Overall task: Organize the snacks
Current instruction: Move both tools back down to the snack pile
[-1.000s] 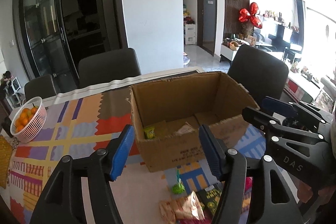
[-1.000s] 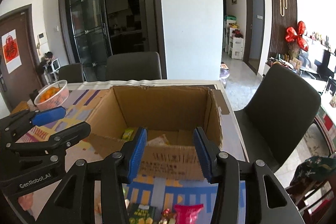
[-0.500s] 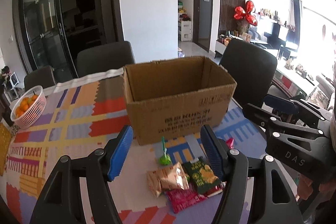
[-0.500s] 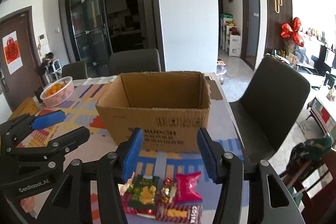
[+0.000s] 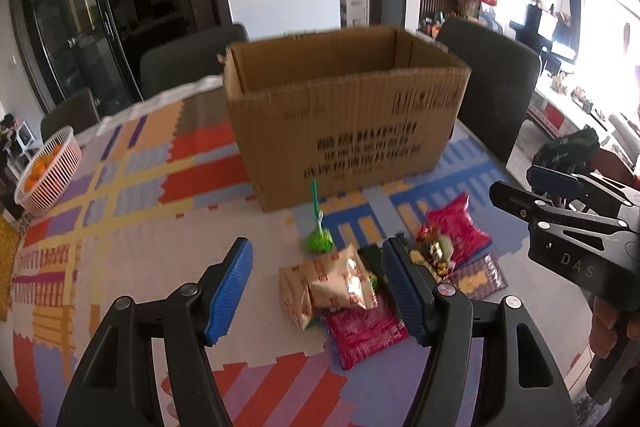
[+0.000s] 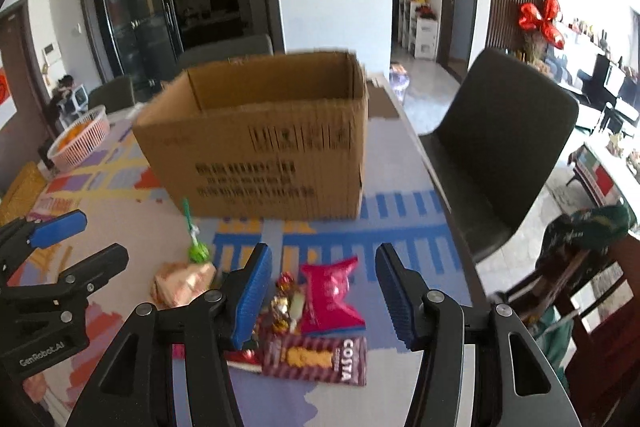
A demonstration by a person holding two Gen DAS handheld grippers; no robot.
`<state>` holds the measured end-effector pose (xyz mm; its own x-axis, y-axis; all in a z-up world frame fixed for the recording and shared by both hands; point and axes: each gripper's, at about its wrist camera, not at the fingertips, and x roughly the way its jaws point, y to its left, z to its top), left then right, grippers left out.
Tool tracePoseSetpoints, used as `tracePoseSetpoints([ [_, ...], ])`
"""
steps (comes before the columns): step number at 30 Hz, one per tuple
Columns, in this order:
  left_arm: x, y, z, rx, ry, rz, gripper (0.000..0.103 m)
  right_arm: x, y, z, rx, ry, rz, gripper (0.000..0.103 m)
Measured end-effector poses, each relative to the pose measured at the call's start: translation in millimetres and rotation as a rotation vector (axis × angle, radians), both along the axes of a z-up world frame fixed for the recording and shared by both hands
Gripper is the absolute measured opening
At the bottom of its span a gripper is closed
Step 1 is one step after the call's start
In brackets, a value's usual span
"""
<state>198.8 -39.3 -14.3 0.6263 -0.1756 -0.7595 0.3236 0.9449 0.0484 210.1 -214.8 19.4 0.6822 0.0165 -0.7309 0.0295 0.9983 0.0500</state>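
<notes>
Open cardboard box (image 5: 344,115) at twelve o'clock, mouth up to receive. Snack pile (image 6: 312,311) loose in front at six. Left gripper (image 5: 316,291) and right gripper (image 6: 320,291) above it, jaws apart, empty, the right's just widened, likely for picking.

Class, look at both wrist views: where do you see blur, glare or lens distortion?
Left wrist view: print on the box is smeared by motion blur, the window is blown out, door frames bow. Right wrist view: the box rim is blurred, dark fisheye corners, COSTA packet reads sharply.
</notes>
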Motion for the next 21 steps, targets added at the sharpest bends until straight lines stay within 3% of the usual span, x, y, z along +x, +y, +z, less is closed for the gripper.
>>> tracePoseSetpoints([
  [10, 21, -5, -36, 0.012, 0.087, 0.002, 0.066, 13, -7, -47, 0.057, 0.127, -0.045, 0.055],
  [21, 41, -8, -56, 0.009, 0.112, -0.003, 0.066, 28, -8, -70, 0.062, 0.173, -0.053, 0.055],
])
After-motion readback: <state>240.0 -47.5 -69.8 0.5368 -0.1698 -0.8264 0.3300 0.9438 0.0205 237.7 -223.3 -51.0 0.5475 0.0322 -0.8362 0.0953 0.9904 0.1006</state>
